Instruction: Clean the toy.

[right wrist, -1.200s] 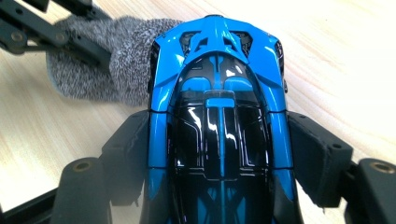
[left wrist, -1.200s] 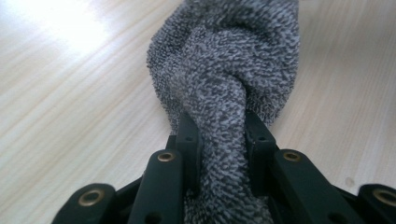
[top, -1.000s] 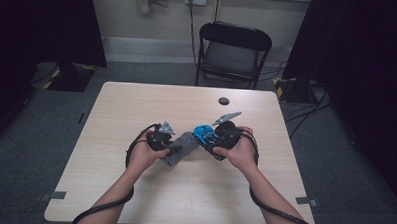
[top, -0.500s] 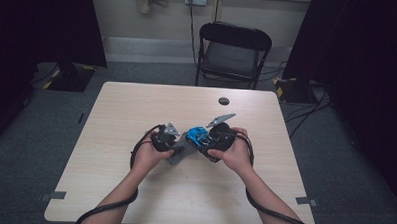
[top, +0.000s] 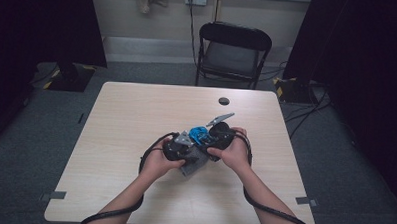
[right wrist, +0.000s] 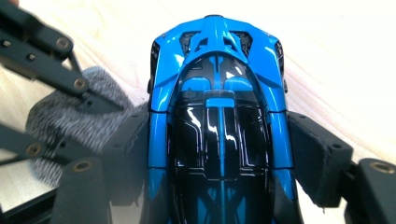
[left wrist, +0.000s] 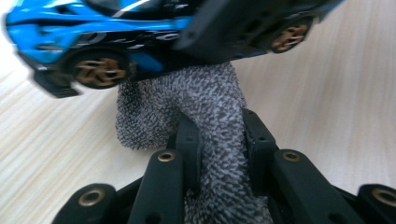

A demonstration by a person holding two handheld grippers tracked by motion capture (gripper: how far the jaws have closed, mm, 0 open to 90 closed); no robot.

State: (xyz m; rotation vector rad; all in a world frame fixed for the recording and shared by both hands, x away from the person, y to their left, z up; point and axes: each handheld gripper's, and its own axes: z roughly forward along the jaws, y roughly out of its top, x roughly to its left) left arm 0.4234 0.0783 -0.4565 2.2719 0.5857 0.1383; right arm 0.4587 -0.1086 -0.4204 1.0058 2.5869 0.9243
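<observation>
- the left gripper (top: 181, 150) now sits right against the right gripper (top: 216, 137) near the middle of the bench (top: 136, 120); a second ago there is a clear gap between the two hands, so the left hand has moved toward the right one.
- the fingers (left wrist: 189, 140) of the left gripper are nearly closed and pinch a grey speckled cloth (left wrist: 205, 107), which bunches up between them.
- the fingers (right wrist: 317, 154) of the right gripper stand wide and clamp the blue toy car (right wrist: 219, 126) by its two sides; the car is held above the bench, not resting on it.
- in the left gripper view the cloth touches the underside of the car, just behind a bronze wheel (left wrist: 95, 70).
- my judgement: the cloth has just arrived at the car, so the wiping of the car can begin now; the right hand only needs to hold the car steady.
- a small black round object (top: 224, 101) lies well apart, far from both hands.
</observation>
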